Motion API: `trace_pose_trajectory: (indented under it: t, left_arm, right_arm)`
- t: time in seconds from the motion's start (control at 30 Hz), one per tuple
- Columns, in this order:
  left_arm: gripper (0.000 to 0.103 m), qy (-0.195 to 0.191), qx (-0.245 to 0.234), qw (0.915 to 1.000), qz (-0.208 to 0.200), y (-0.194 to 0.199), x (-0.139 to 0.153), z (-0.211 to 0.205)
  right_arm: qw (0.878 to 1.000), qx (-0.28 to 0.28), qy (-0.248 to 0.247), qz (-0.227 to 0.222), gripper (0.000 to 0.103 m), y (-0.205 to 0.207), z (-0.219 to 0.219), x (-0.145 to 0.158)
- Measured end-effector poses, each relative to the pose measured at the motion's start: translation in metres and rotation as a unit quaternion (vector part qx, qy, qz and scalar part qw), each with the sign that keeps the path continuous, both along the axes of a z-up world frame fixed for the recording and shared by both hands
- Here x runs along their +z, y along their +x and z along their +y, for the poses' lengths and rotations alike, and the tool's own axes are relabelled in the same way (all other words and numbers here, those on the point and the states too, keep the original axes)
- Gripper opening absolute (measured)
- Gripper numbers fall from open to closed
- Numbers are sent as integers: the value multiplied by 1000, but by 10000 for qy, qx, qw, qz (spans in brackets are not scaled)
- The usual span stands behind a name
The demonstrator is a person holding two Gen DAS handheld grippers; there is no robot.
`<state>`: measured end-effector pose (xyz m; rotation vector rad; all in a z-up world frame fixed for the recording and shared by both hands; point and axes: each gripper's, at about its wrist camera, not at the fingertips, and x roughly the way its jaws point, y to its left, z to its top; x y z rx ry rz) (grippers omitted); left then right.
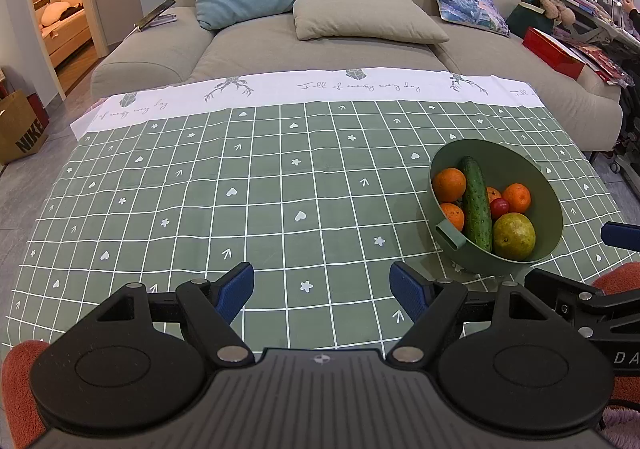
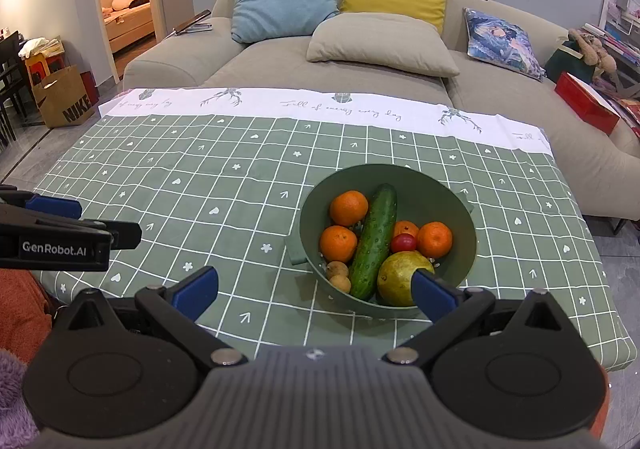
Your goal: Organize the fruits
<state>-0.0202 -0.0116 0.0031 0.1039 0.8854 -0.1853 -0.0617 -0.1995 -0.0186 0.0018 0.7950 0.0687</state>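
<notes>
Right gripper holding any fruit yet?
No, the right gripper is open and empty, short of the green bowl.

left tongs [image 1: 322,285]: black linkage, blue ribbed pads, silver screws, grey ridged body | right tongs [image 2: 314,287]: same build | white "GenRobot.AI" label on left unit's side | rust-orange fuzzy sleeves [image 1: 20,385]

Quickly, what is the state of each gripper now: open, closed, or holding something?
Left gripper: open, holding nothing, above the tablecloth.
Right gripper: open, holding nothing, just before the bowl.
</notes>
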Motion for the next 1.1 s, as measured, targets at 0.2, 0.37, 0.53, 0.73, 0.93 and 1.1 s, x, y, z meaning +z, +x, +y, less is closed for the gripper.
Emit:
trace_pose_trajectory:
  t: [0.2, 0.37, 0.53, 0.73, 0.93, 1.1]
  left_arm:
    - [90, 1, -2, 10000, -1, 0, 0, -1]
    - [90, 3, -1, 10000, -5, 0, 0, 1]
    - [90, -34, 17, 10000, 5, 0, 0, 3]
    - [90, 1, 71, 10000, -41, -2, 3, 0]
    - [90, 6, 72, 10000, -57, -2, 3, 0]
    - [90, -52, 64, 9999, -86, -3, 4, 1]
  right_arm:
    - [10000, 9, -2, 2, 98, 0, 0, 0]
    - [10000, 6, 0, 6, 98, 0, 0, 0]
    - [10000, 23, 3, 17, 98, 0, 1, -1]
    - [10000, 22, 1, 16, 98, 0, 1, -1]
    - [10000, 23, 0, 16, 98, 0, 1, -1]
    - [10000, 19, 4, 21, 98, 0, 1, -1]
